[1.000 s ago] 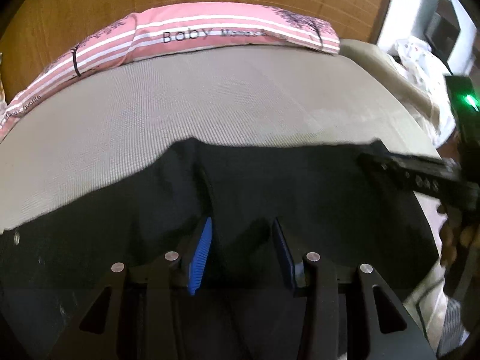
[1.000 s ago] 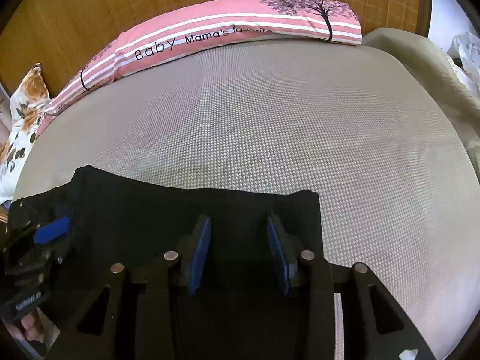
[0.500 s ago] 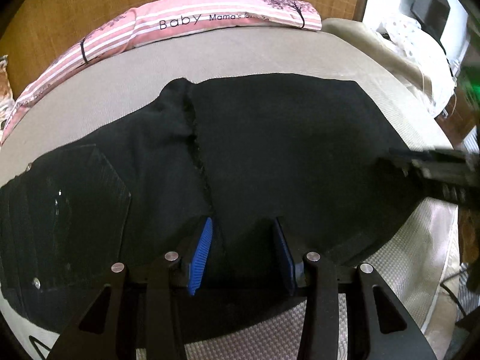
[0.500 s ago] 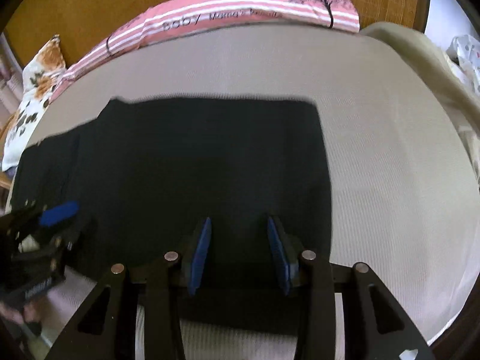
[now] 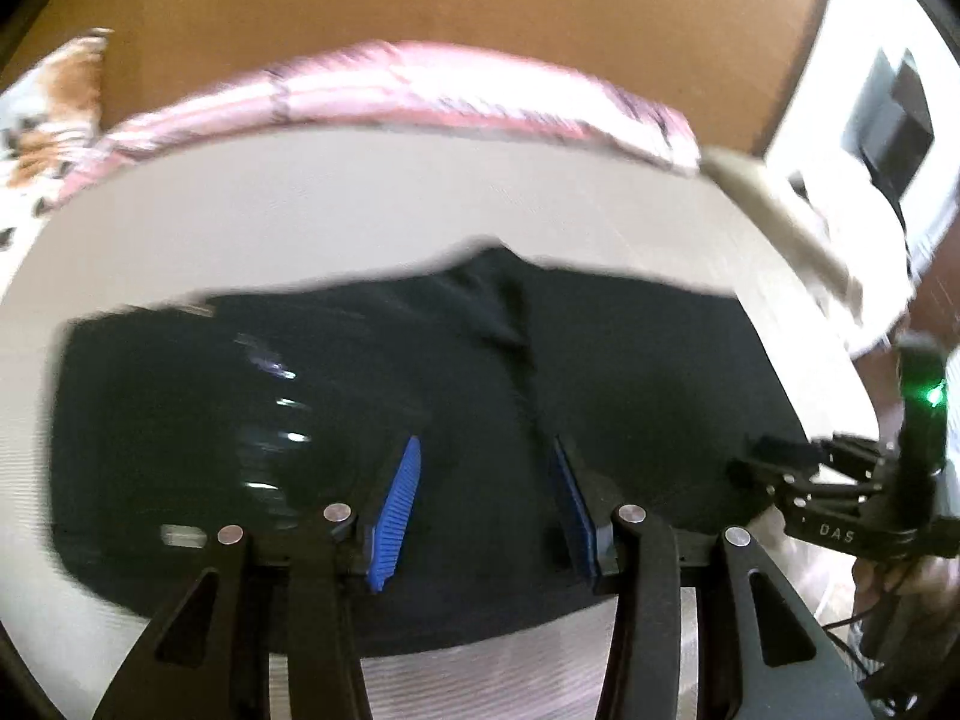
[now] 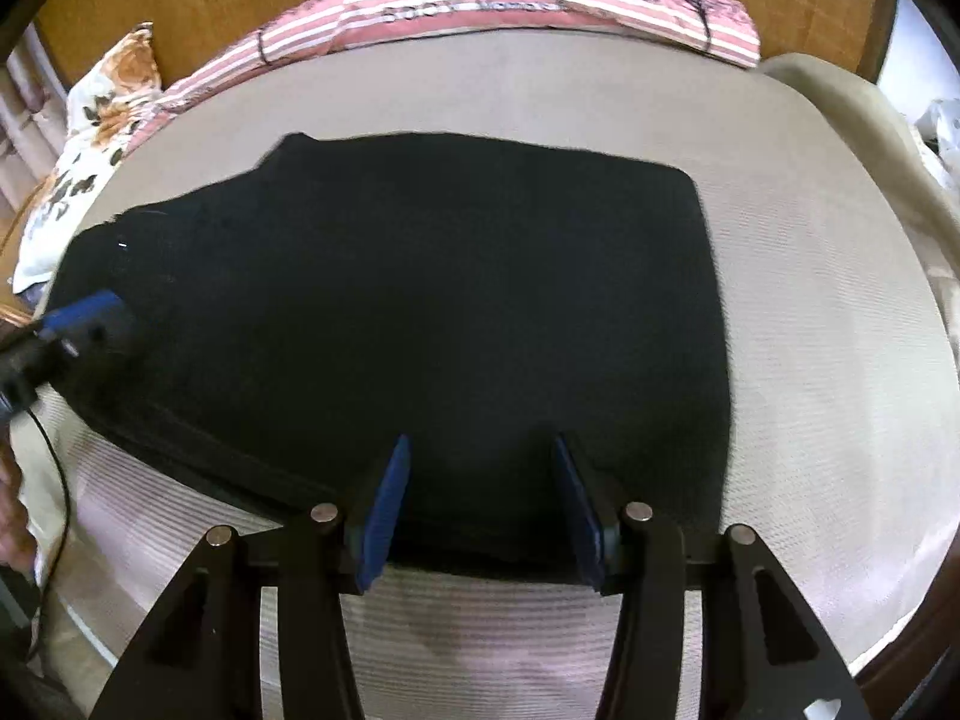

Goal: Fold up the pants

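Both grippers' jaws apparently apart.

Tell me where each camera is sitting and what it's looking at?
Left wrist: sits on the left gripper, looks across the black pants toward the pink pillow; its open jaws and the right gripper show.
Right wrist: sits on the right gripper, faces the pants and bed; its open jaws and the left gripper show.
Shared: pants, bed, pillow.
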`<state>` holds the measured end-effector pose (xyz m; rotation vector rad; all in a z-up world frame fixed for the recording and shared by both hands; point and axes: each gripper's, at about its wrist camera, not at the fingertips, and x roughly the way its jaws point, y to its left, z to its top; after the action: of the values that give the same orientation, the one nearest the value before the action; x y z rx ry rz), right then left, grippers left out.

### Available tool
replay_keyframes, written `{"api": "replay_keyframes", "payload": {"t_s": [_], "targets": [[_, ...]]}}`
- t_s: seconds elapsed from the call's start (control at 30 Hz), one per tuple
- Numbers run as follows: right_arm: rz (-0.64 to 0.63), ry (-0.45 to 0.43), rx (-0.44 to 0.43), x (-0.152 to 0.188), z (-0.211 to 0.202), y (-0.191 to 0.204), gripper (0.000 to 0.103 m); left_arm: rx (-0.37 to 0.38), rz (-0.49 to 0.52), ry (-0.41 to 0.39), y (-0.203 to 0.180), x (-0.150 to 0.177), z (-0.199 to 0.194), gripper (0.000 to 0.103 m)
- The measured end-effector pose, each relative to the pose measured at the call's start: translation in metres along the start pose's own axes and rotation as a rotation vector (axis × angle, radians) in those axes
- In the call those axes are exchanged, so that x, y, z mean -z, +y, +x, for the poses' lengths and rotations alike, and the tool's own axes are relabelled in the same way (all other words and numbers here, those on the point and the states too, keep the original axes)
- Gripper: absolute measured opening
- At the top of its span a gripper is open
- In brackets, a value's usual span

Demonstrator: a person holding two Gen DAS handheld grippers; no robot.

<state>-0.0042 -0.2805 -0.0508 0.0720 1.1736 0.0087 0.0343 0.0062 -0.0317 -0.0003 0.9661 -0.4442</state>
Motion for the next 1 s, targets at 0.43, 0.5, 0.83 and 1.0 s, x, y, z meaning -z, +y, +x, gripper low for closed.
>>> {"api": "replay_keyframes", "payload": {"t_s": [0.43, 0.5, 0.83, 1.0], "targets": [[-0.183, -0.043, -0.273, -0.071, 0.015, 0.144, 0.047, -0.206, -0.225, 0.036, 0.140, 0.022, -0.027, 0.047], [-0.216, -0.048, -0.287, -0.081, 0.019, 0.167, 0.047, -0.222, -0.251, 0.081, 0.150, 0.026, -0.014, 0.047], [-0.272, 0.057, -0.246, -0.114, 0.086, 0.221, 0.043, -0.196, -0.284, 0.076, 0.163, 0.023, -0.010, 0.046], [-0.297, 0.049, -0.198, -0.110, 0.089, 0.230, 0.044, -0.167, -0.411, -0.021, 0.182, 0.022, -0.052, 0.046]]}}
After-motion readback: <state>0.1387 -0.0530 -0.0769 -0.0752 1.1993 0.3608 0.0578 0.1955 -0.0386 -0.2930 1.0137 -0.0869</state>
